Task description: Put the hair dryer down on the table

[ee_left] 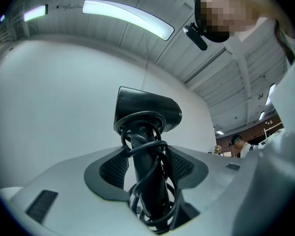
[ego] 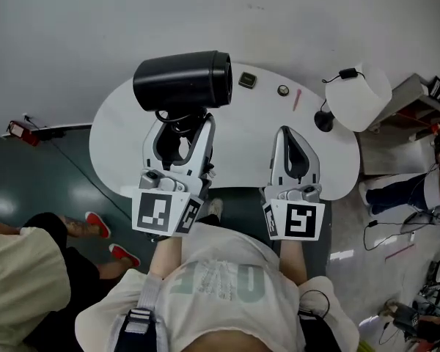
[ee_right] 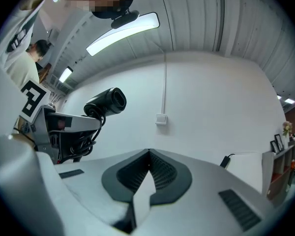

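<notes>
**Far left, floor:** pair of red shoes point(ego: 97, 224) on a person standing beside the table.

**Left of centre:** white, round-ended tabletop point(ego: 242, 156).
- The left hand-held gripper point(ego: 182, 123), grey with a square-marker cube, stands over the tabletop's left half.
- Its jaws are part-way apart and clamped on the handle of the black plastic hair dryer point(ego: 182, 81), with a ribbed pad pressing on each side.
- A black cord point(ee_left: 146, 154) is looped round the handle between the jaws.
- The hair dryer is upright in the grip, with its barrel on top. It is lifted clear of the tabletop and seen against the white wall in both gripper views.

**Centre, far edge of the tabletop:**
- small dark square item point(ego: 247, 80)
- small round item point(ego: 283, 90)
- thin pink stick point(ego: 296, 99)

**Right of centre:** right hand-held gripper point(ego: 292, 132), the same grey make. Its jaws are closed tip to tip with nothing between them. It is well apart from the hair dryer.

**Right end:** large white object point(ego: 359, 97); what it is cannot be made out.
</notes>
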A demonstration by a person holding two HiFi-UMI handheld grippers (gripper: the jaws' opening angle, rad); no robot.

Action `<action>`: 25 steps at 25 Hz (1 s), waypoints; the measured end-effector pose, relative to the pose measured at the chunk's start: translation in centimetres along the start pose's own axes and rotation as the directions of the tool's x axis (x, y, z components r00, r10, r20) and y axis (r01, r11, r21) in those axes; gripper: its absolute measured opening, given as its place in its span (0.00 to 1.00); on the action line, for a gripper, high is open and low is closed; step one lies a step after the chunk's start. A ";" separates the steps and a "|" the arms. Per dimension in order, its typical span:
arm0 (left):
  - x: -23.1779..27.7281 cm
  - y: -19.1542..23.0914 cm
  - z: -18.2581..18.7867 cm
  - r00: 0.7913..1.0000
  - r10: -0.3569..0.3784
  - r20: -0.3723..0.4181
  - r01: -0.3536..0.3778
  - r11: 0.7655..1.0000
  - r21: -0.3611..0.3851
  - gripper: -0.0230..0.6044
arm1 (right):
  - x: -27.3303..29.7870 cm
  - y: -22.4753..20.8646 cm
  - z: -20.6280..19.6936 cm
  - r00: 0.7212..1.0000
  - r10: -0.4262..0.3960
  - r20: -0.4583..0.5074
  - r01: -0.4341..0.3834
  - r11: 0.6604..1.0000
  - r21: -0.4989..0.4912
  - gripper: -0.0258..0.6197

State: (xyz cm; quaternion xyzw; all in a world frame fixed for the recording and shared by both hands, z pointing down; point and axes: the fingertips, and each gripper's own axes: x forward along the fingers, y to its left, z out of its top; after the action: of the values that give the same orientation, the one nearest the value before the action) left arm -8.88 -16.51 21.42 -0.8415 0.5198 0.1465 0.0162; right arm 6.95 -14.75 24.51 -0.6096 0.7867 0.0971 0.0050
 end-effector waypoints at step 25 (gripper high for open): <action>9.5 3.9 -9.4 0.965 0.096 -0.245 -0.091 0.995 0.033 0.42 | 11.2 -3.7 -5.6 0.992 0.076 -0.098 -0.069 0.995 0.070 0.05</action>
State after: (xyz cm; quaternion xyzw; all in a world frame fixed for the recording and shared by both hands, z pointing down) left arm -6.17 -28.23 28.45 -0.8274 0.5585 0.0360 -0.0461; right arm 8.25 -27.26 28.01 -0.5842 0.8104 0.0401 -0.0179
